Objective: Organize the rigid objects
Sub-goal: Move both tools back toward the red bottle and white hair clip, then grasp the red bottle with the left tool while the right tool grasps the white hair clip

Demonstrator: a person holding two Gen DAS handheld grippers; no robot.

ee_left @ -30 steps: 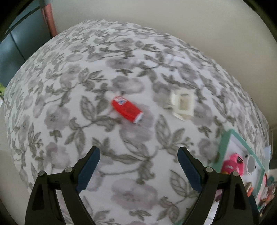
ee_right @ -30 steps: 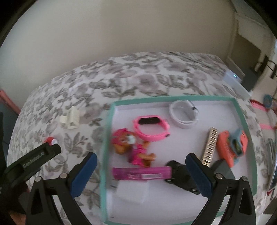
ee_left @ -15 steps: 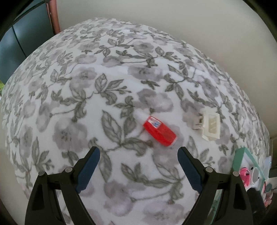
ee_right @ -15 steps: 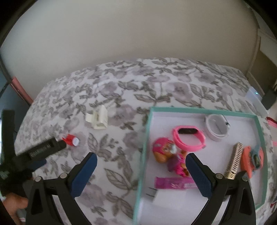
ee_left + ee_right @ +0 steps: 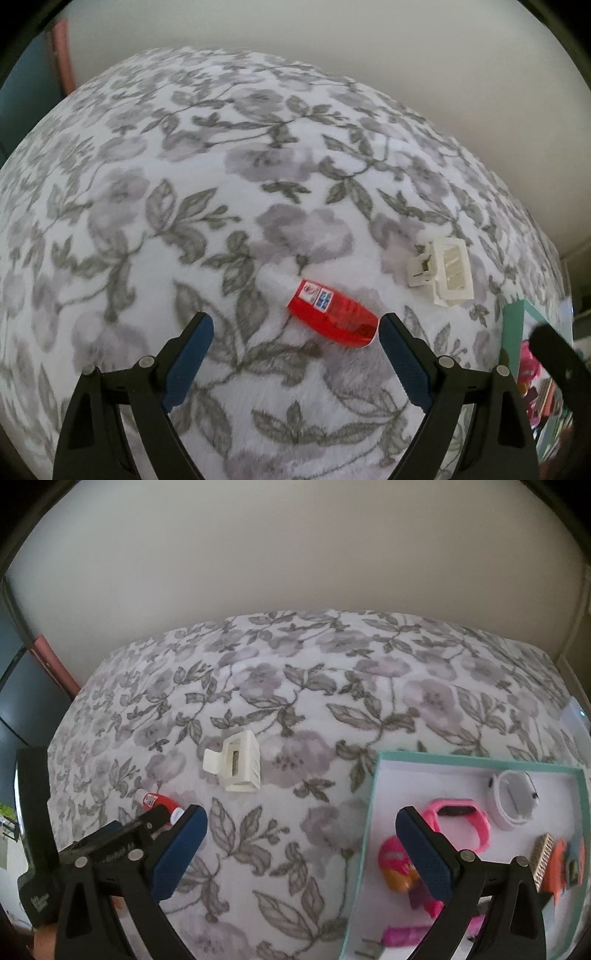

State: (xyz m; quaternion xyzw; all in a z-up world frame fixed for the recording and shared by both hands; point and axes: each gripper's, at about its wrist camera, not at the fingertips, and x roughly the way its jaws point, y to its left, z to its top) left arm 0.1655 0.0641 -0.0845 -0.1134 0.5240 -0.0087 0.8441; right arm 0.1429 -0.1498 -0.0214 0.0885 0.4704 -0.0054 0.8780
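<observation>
A: In the left wrist view, where does the sorting stand?

B: Two things lie loose on the floral blanket (image 5: 155,122): a small red bottle (image 5: 330,314) with a white cap, on its side, and a white hair clip (image 5: 441,271) beyond it, nearer the teal tray (image 5: 511,314). The left gripper (image 5: 295,326) hangs over the bottle with jaws spread wide and nothing between the pads; the bottle's base lies just beside the pad on the tray side. Only a sliver of the tray shows here.

A: And the right wrist view?

B: It shows the tray (image 5: 373,786) properly: a pink watch (image 5: 461,821), a white band (image 5: 515,797), a toy figure (image 5: 397,864), a magenta strip (image 5: 406,932), a small keyboard-like piece (image 5: 541,854) and an orange item (image 5: 561,864) already sit inside. The right gripper (image 5: 301,819) hovers released over the blanket beside the tray's wall, holding nothing. The clip (image 5: 236,766) lies well clear of the tray, and the bottle (image 5: 159,801) farther still, partly hidden behind the left gripper (image 5: 103,843).

A: So mostly done?

B: I'd judge so; the bottle and clip remain.
</observation>
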